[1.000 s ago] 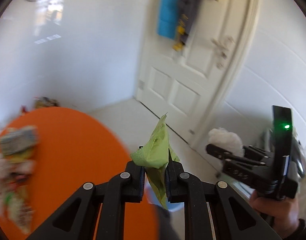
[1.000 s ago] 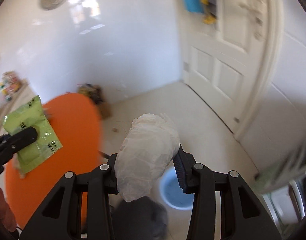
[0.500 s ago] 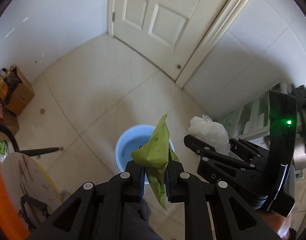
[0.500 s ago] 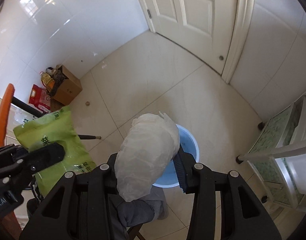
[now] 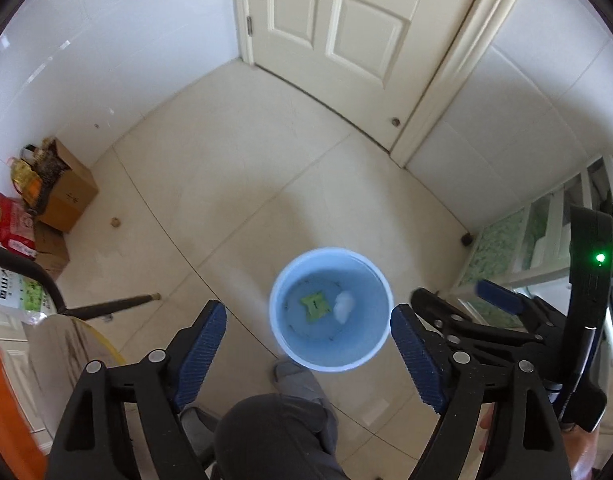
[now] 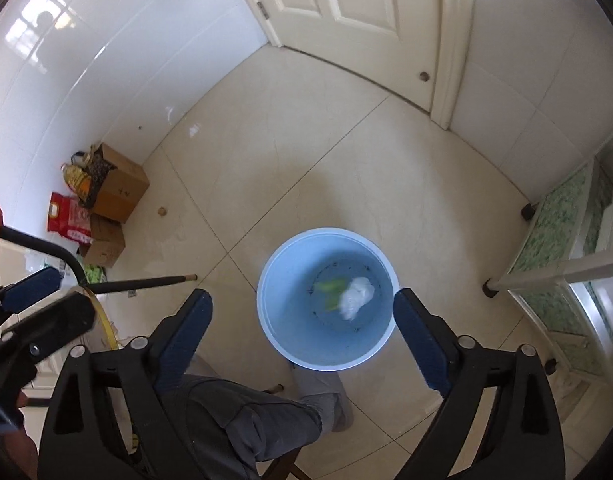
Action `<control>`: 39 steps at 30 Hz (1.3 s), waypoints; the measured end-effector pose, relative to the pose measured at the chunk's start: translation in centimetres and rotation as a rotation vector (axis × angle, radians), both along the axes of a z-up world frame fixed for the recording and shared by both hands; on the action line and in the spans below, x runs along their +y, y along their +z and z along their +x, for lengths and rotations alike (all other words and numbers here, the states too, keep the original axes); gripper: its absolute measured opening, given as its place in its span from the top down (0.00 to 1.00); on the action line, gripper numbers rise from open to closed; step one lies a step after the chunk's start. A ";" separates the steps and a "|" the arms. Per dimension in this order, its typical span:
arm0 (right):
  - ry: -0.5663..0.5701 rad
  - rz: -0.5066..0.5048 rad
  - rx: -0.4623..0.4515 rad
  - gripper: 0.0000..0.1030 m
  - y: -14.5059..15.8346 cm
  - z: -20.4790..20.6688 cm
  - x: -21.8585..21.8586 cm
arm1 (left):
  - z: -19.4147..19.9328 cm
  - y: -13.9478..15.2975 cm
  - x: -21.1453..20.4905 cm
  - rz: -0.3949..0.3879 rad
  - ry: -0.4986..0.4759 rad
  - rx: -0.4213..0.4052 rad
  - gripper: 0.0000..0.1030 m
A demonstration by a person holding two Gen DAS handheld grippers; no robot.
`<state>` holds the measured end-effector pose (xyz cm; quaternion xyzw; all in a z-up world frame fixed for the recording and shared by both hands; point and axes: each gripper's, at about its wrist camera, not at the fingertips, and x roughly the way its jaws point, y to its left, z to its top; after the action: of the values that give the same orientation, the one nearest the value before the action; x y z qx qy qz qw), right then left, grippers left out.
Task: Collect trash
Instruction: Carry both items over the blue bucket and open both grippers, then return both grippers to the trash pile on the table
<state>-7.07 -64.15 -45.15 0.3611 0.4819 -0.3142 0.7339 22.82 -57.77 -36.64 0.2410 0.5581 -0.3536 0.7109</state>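
Left tongs: jaws have just been opening, now wide apart, nothing between the pads. Right tongs: same, jaws just opened wide, empty. Both point steeply down, side by side, right tongs visible at the right edge of the left wrist view. Directly under/behind the tongs: person's knee and a foot on the floor, just short of the pail. Just ahead of and below both tongs: blue pail, upright on the tiled floor. Inside it: green wrapper and white wad, close together near the bottom; blurred in right wrist view, so prob. not yet settled. Left of the tongs: orange bench edge, more to collect there, judging by task. Further out: cardboard box, door. Risks: pail is light-looking, foot right beside it, so a nudge on turning away could tip it and spill contents. Tongs close together; swinging back to bench could clash them.
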 end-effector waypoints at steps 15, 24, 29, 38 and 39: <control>0.001 -0.223 -0.184 0.00 15.3 0.0 6.9 | -7.6 15.1 18.4 -0.308 0.084 -0.250 0.15; 0.177 -0.387 -0.370 0.00 26.2 5.0 17.4 | -12.6 23.6 33.9 -0.398 0.280 -0.492 0.09; 0.300 -0.456 -0.459 0.00 30.9 8.0 24.3 | -17.5 25.3 40.9 -0.424 0.410 -0.602 0.05; 0.506 -0.555 -0.558 0.00 35.1 11.8 36.0 | -28.2 27.2 53.0 -0.433 0.614 -0.755 0.01; 0.527 -0.564 -0.570 0.00 35.4 12.0 37.2 | -29.0 27.2 53.2 -0.427 0.629 -0.764 0.01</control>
<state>4.93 -26.94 -9.74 0.0853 0.2325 -0.1245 0.9608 -6.13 -4.53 -9.40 0.0239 0.2208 -0.1163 0.9681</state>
